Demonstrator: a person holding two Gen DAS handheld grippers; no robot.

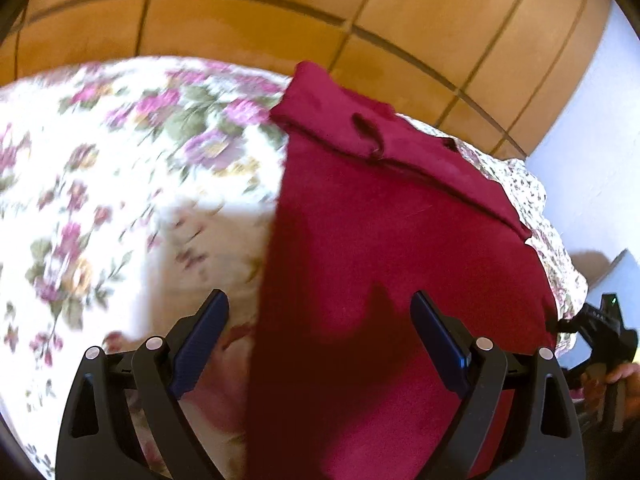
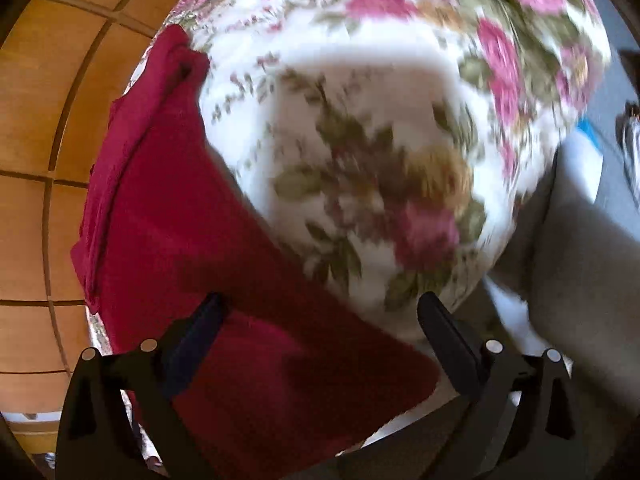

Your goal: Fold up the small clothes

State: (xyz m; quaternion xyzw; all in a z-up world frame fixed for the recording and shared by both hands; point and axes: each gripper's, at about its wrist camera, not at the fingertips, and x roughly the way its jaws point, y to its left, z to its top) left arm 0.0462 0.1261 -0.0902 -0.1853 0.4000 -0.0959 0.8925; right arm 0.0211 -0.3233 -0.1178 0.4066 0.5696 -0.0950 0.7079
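A dark red garment (image 1: 360,240) lies spread on a floral-covered surface (image 1: 100,168), its far end folded over near the surface's edge. My left gripper (image 1: 320,300) is open above the garment's near part, holding nothing. In the right wrist view the red garment (image 2: 180,248) runs along the left side of the floral surface (image 2: 380,140). My right gripper (image 2: 320,304) is open over the garment's near corner, holding nothing. The right gripper and the hand holding it also show in the left wrist view at the right edge (image 1: 600,332).
An orange tiled floor (image 1: 280,20) lies beyond the surface's far edge, and it shows at the left of the right wrist view (image 2: 36,140). A pale blue wall (image 1: 592,140) is at the right. Grey fabric (image 2: 580,260) lies right of the floral surface.
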